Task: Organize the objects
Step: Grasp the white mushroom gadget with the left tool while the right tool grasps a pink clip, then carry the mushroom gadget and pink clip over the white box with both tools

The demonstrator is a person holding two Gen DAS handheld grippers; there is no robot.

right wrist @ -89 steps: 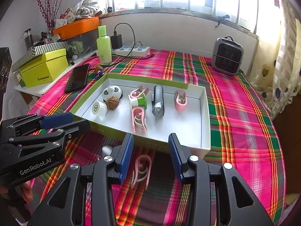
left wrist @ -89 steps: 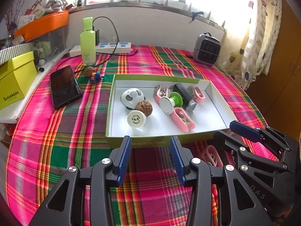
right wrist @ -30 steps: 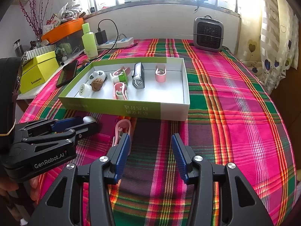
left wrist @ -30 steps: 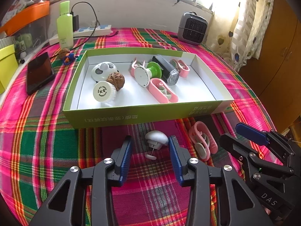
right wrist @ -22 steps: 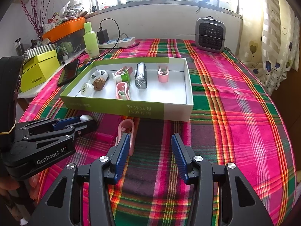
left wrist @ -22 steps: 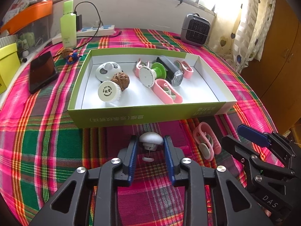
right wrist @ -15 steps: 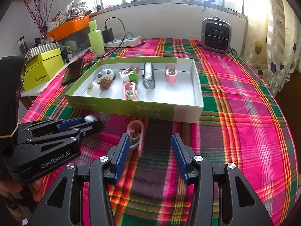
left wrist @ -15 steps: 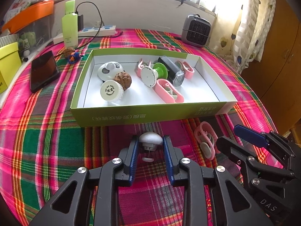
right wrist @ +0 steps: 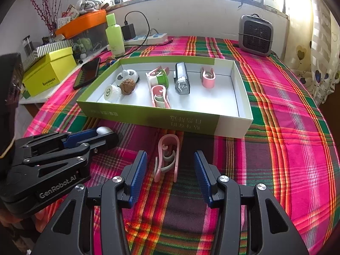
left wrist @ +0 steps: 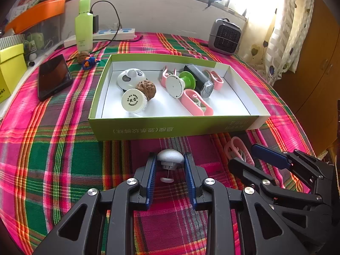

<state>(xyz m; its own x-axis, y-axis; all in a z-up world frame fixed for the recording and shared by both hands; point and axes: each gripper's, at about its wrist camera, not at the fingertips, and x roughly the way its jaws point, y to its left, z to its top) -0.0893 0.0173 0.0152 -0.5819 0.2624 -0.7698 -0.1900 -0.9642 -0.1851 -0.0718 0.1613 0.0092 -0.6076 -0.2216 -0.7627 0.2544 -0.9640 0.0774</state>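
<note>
A small white mushroom-shaped knob (left wrist: 170,158) sits pinched between the blue pads of my left gripper (left wrist: 170,161), on the plaid cloth just in front of the green and white box (left wrist: 170,127). In the right wrist view that same knob (right wrist: 104,130) shows white at the left gripper's tips. My right gripper (right wrist: 170,165) stands open, its fingers on either side of a pink clip (right wrist: 167,156) that lies flat on the cloth. The pads are apart from the clip. The box (right wrist: 191,125) holds several small items: pink clips, a walnut, a white cap, a green spool, a dark light.
A black phone (left wrist: 54,76) lies left of the box, with a green bottle (left wrist: 84,25) and a power strip behind it. A grey heater (right wrist: 256,35) stands at the back right. A yellow box (right wrist: 48,70) sits at the left edge.
My left gripper closed its pads onto the white knob. My right gripper shifted so the pink clip now lies between its fingers instead of left of them.
</note>
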